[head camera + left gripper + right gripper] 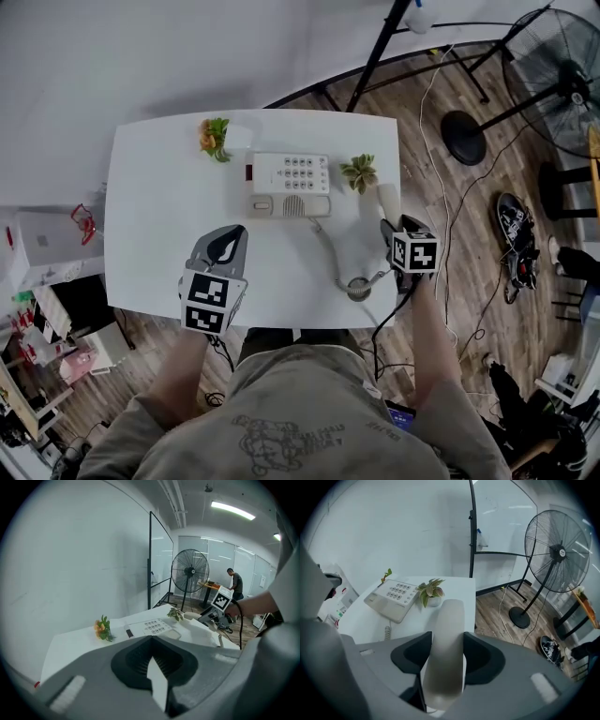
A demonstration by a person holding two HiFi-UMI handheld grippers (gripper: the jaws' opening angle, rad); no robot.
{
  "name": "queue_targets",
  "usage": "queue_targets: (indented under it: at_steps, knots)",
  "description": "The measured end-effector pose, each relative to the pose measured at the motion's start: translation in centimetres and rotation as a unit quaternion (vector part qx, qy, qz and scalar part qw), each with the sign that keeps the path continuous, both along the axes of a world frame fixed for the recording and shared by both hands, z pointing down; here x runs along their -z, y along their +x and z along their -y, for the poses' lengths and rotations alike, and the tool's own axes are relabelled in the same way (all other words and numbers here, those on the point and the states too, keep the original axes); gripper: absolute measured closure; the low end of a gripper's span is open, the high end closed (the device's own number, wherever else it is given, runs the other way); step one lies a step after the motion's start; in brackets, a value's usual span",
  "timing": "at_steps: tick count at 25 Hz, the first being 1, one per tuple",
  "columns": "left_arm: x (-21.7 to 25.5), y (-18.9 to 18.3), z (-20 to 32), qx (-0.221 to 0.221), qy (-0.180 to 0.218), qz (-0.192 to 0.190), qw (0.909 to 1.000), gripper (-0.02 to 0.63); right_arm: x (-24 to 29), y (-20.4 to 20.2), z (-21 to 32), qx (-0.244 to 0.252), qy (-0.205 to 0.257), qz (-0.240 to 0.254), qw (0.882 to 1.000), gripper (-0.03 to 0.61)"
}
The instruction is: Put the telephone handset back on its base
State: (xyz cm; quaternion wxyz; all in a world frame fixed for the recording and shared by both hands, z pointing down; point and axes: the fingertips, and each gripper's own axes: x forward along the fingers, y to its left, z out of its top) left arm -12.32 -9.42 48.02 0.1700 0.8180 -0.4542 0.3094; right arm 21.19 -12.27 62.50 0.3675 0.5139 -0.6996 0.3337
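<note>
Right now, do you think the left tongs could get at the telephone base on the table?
Probably yes: bare tabletop lies between the left tongs and the telephone base; the handset and cord sit off to the right.

telephone base [289,185] sits far-centre on the tabletop [159,216], between left plant [214,138] and right plant [359,172]; handset [388,203] further right, at the edge.

Beige handset [443,653], beige base [289,185], white table [159,216], brown plank-patterned floor [469,197].

The handset [445,644] looks smooth matt plastic, the table [150,206] smooth, the floor [525,169] grained wood.
</note>
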Motion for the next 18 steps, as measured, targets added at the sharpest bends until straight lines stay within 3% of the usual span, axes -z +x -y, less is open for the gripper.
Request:
queue_targets:
  at_steps: [5,9,13,18]
  knots:
    - [0.7,-0.8,-0.3,0.007,0.006,-0.006,0.9999,0.614,5.2,-1.0,-0.1,0.014,0.043,0.039,0.998,0.341]
    - [1.0,-1.4,-0.7,0.015,0.008,-0.011,0.9998,0.614,9.7,-4.5,0.4,0.081,0.085,0.074,0.990,0.341]
    - [1.1,-2.2,-1.2,0.023,0.008,-0.013,0.9996,0.614,12.1,-9.6,1.0,0.183,0.110,0.086,0.973,0.341]
    - [1.3,-3.9,-1.7,0.043,0.012,-0.010,0.9990,0.614,12.3,-15.8,1.4,0.303,0.120,0.082,0.942,0.341]
